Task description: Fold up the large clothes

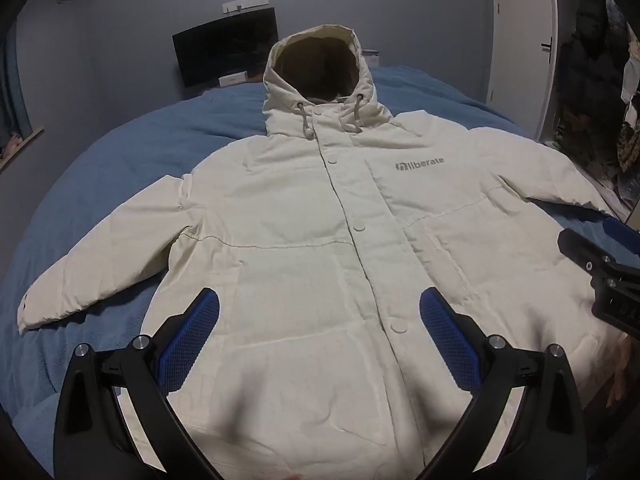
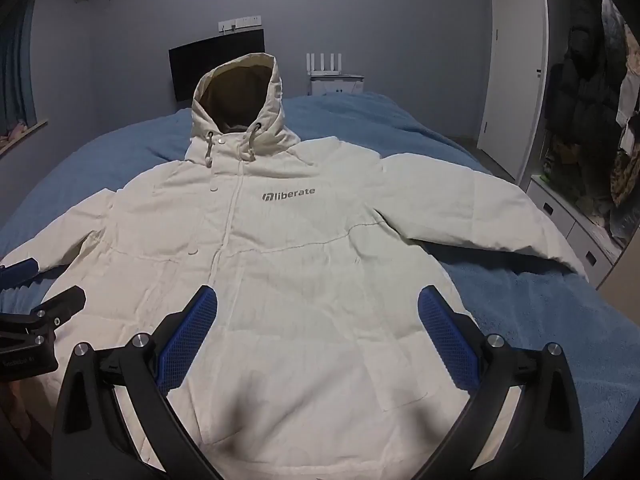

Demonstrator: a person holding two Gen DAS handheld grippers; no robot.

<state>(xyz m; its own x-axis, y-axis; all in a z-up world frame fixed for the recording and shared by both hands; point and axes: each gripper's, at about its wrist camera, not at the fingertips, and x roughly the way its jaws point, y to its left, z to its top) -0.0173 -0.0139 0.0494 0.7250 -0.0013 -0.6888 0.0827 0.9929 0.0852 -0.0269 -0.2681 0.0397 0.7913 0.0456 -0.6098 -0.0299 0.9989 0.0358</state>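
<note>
A white hooded jacket [image 1: 320, 216] with a grey "liberate" logo lies flat, front up and buttoned, on a blue bed [image 1: 120, 152]; it also shows in the right wrist view [image 2: 304, 248]. Both sleeves are spread out to the sides and the hood points toward the far wall. My left gripper [image 1: 320, 312] is open and empty above the jacket's lower front. My right gripper [image 2: 318, 312] is open and empty above the jacket's lower right part. Each gripper shows at the edge of the other's view, the right gripper [image 1: 600, 264] and the left gripper [image 2: 36, 304].
A dark monitor [image 1: 226, 50] stands against the far wall behind the bed. A white router [image 2: 325, 67] sits on a white box. A white door [image 2: 514, 68] is at the right, with hanging clothes [image 2: 592, 112] and white drawers [image 2: 568, 216] beside it.
</note>
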